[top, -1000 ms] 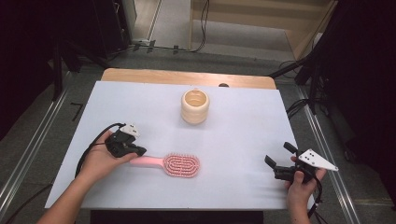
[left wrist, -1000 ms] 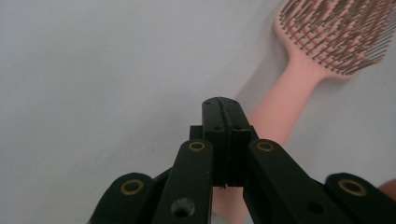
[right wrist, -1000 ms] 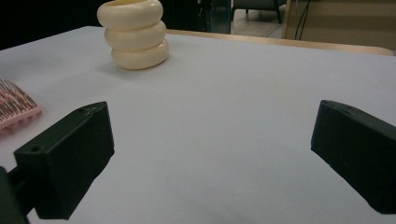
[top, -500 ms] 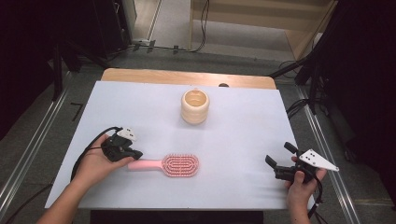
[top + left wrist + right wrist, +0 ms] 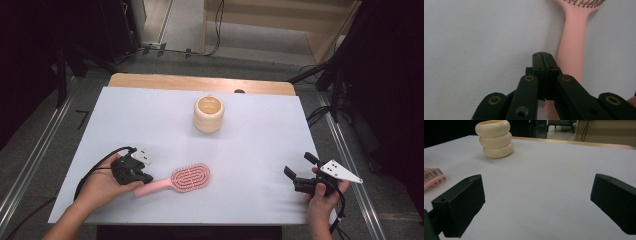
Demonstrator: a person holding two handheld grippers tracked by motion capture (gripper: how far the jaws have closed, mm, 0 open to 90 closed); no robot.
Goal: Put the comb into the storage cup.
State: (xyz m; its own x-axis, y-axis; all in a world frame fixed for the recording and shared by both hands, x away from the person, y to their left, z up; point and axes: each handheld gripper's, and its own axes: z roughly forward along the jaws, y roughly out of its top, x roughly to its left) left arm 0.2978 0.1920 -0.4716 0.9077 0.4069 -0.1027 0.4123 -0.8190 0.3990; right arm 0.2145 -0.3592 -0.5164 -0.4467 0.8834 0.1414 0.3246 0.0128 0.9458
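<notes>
Since a moment ago the pink hairbrush (image 5: 182,180) has swung slightly, its handle now angling toward the table's near edge beside the left gripper (image 5: 141,176), whose jaws are clenched together on nothing. It lies bristles-up, oval head toward the centre; the right gripper (image 5: 297,168) rests well apart, jaws spread.

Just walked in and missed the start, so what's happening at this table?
A person works with two hand-held grippers. The left gripper sits beside the pink hairbrush handle, jaws shut with nothing between them. The right gripper waits open at the table's near right. A cream ribbed cup stands farther back.
</notes>
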